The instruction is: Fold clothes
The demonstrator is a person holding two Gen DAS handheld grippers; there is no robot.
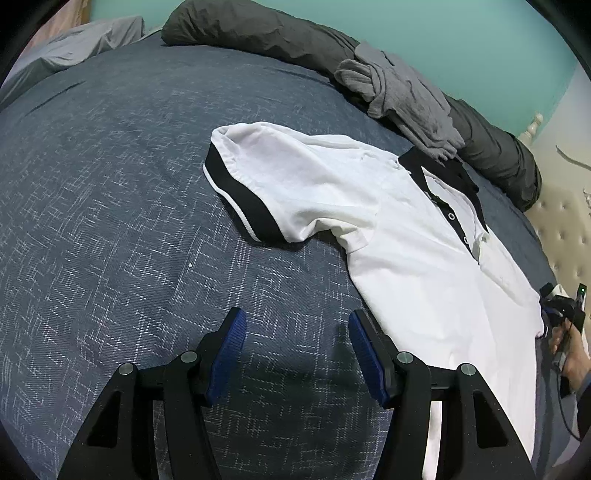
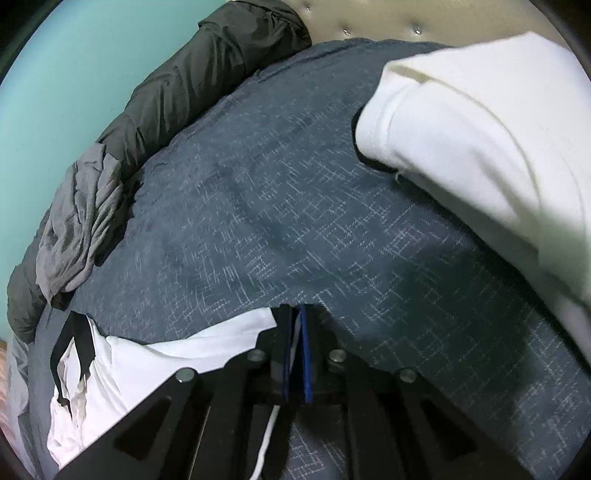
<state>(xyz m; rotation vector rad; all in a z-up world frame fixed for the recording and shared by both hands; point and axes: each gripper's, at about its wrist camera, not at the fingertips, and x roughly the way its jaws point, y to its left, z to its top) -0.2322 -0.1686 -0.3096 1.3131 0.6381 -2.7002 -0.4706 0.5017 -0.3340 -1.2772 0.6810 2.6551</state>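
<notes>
Lying flat on the blue bedspread [image 1: 110, 221], the white polo shirt [image 1: 424, 266] spreads beside our left gripper [image 1: 295, 350], whose jaws gape wide and empty. Our right gripper [image 2: 295, 350] is clamped on the shirt's edge. A crumpled grey garment [image 1: 399, 99] rests against the dark rolled blanket [image 1: 258, 33] beyond the collar.

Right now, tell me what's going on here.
A person is folding a white polo shirt spread on a blue bedspread. The right gripper is shut on the polo shirt's sleeve edge. The left gripper hovers open over the bedspread beside the shirt's side. A crumpled grey garment lies behind, untouched.
</notes>
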